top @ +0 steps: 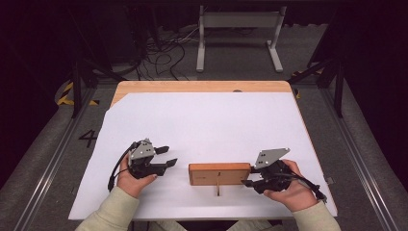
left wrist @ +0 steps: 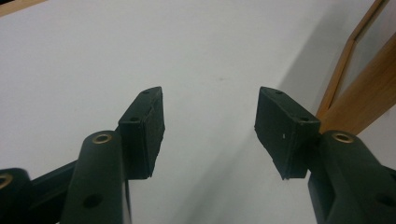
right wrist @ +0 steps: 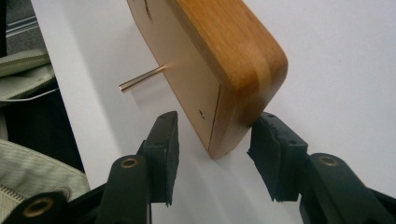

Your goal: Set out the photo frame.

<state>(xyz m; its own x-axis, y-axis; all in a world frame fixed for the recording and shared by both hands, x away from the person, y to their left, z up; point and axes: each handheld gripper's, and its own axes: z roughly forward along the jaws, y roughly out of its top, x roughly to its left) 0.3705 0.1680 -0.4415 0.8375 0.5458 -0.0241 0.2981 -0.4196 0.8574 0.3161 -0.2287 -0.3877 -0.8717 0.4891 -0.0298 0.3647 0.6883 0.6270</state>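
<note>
R gripper (right wrist: 212, 154) is nearest my work: jaws spread either side of the wooden frame's (top: 219, 173) right end, one pad looks to touch the edge, prob not clamped yet. Frame stands on its long edge on the white sheet (top: 207, 125), thin rod (right wrist: 140, 79) propping it. L gripper (top: 166, 156) sits just left, jaws spread, empty. Next: I'd close R squarely, then steady w/ L.

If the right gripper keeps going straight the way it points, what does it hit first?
Most likely the near end of the wooden frame: the right gripper points at that corner, its open jaws either side of it, one pad perhaps already touching.
</note>
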